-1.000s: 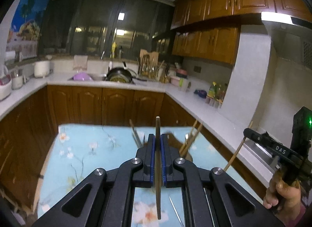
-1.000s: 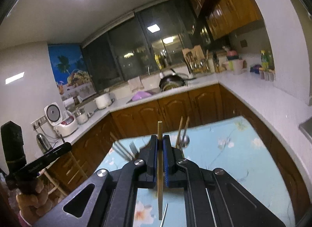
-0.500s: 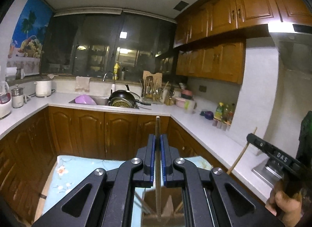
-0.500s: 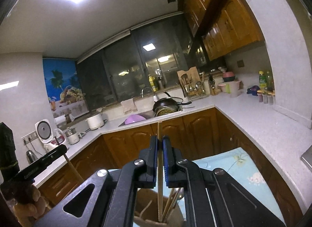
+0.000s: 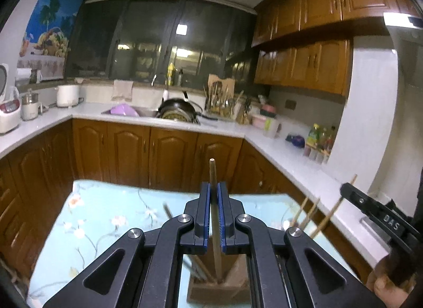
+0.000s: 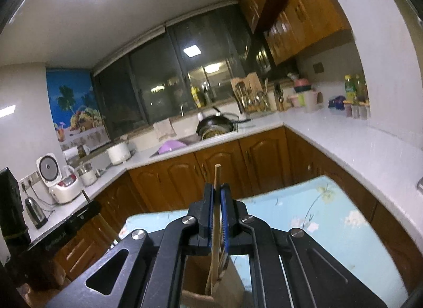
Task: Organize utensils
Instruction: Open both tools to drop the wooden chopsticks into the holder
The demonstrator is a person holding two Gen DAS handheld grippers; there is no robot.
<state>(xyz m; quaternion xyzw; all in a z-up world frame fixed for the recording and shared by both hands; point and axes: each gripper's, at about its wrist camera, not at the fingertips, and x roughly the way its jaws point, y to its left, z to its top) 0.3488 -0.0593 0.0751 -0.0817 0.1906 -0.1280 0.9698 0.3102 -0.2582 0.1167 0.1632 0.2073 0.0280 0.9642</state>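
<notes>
Chopsticks stood clamped upright, one in the left gripper, one in the right gripper, lower ends inside a brown holder partly hidden behind the jaws.

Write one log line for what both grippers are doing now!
left gripper: shut on chopstick | right gripper: shut on chopstick | both over wooden holder

Left gripper clamped on upright wooden chopstick at frame centre, its lower end inside brown holder at bottom centre, on floral tablecloth; right gripper at right edge.
</notes>
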